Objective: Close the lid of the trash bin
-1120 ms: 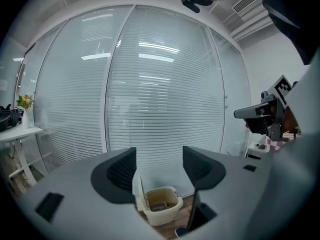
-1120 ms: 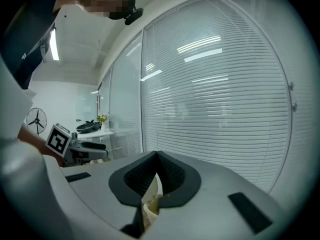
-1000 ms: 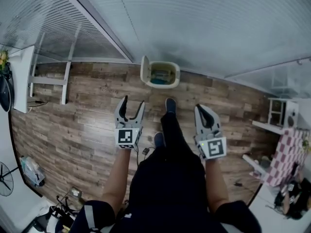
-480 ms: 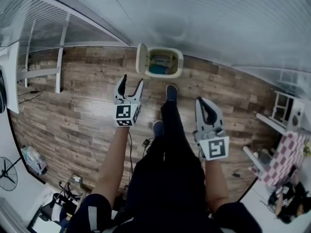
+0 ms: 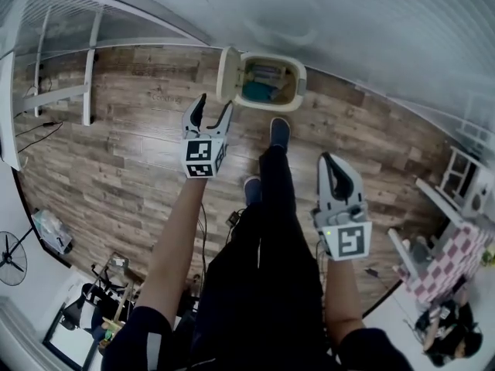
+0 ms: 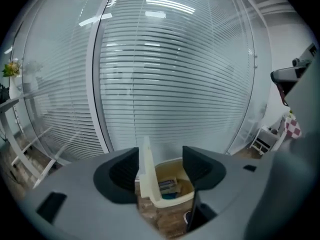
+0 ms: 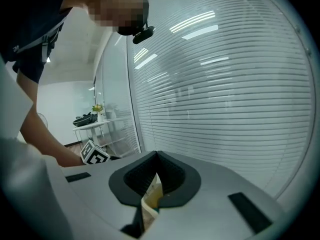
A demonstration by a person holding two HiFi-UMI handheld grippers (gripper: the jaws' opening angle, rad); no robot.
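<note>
A cream oblong plastic trash bin (image 5: 264, 103) sits on the wood-plank floor (image 5: 116, 153), mouth up, with its long axis along the blind-covered glass wall (image 5: 348, 29). Nothing is closed yet: its lid (image 5: 227, 74) stands upright at the bin's left end. My left gripper (image 5: 214, 108), spread and empty, hovers near the lid. My right gripper (image 5: 331, 163), clenched on nothing, hangs well back from the bin.

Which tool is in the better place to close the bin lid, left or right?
Left, probably. The left tool is open and close to the upright lid of the trash bin; its view shows the lid in line between its jaws. The right tool is shut and farther back.
</note>
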